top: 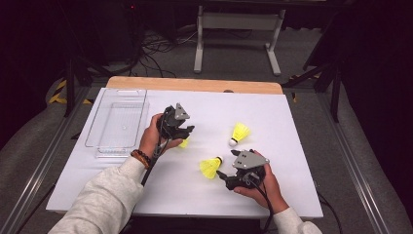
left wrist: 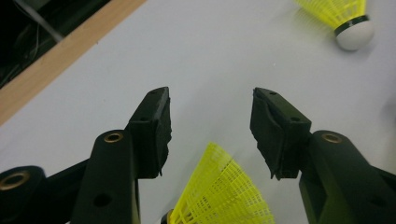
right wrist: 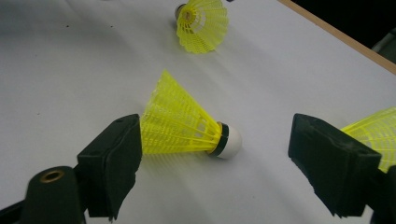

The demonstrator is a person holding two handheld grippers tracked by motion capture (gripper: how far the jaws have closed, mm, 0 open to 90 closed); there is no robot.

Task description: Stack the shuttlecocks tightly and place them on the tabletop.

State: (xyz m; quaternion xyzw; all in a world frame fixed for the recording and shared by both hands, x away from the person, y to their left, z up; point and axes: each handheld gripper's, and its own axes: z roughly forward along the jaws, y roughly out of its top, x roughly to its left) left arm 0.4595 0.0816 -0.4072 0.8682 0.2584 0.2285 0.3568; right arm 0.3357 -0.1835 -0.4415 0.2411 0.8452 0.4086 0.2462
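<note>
Three yellow shuttlecocks with white corks lie on the white table. My left gripper (top: 187,131) hovers over one shuttlecock (top: 184,143). In the left gripper view that shuttlecock's skirt (left wrist: 224,193) lies low between the open jaws of the left gripper (left wrist: 210,107), and neither pad touches it. My right gripper (top: 221,174) points at a second shuttlecock (top: 210,166). It lies on its side (right wrist: 187,121) between the wide-open jaws of the right gripper (right wrist: 215,122), the skirt close to the left pad. The third shuttlecock (top: 239,132) rests farther back.
A clear plastic tray (top: 118,123) stands at the table's back left. The wooden table edge (top: 195,84) runs along the far side. Another shuttlecock (left wrist: 348,18) shows ahead of the left gripper, and two more (right wrist: 201,18) (right wrist: 373,130) beyond the right one.
</note>
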